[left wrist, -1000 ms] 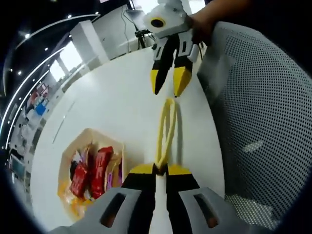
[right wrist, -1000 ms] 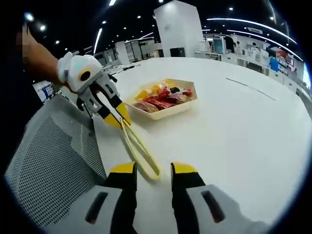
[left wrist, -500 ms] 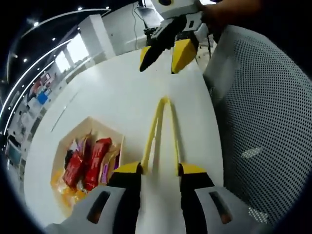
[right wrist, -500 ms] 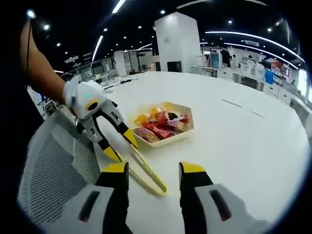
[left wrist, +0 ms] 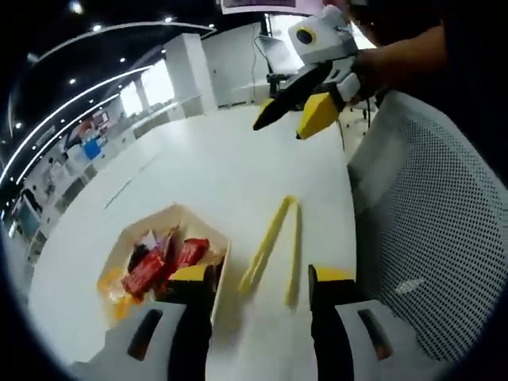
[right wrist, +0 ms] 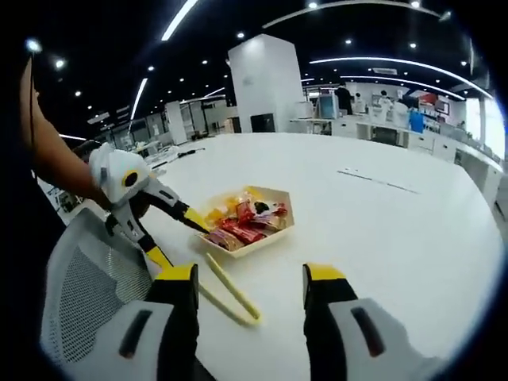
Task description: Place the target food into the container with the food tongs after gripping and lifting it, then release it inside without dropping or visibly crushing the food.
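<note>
On the white bench, the tray of wrapped snacks lies just beside the yellow food tongs, whose long axis runs straight out from the left hand-held gripper. That hand-held gripper is nearer, jaws wide and empty, straddling the tongs' near ends. The right hand-held gripper, also wide and empty, faces their joined end.

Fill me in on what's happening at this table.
A person holds a yellow-tipped gripper in each hand over a round white table. Yellow plastic food tongs lie flat on it, beside a pale hexagonal tray of red and orange snack packets. The left gripper and right gripper are both open and hold nothing. No packet has been lifted yet.
</note>
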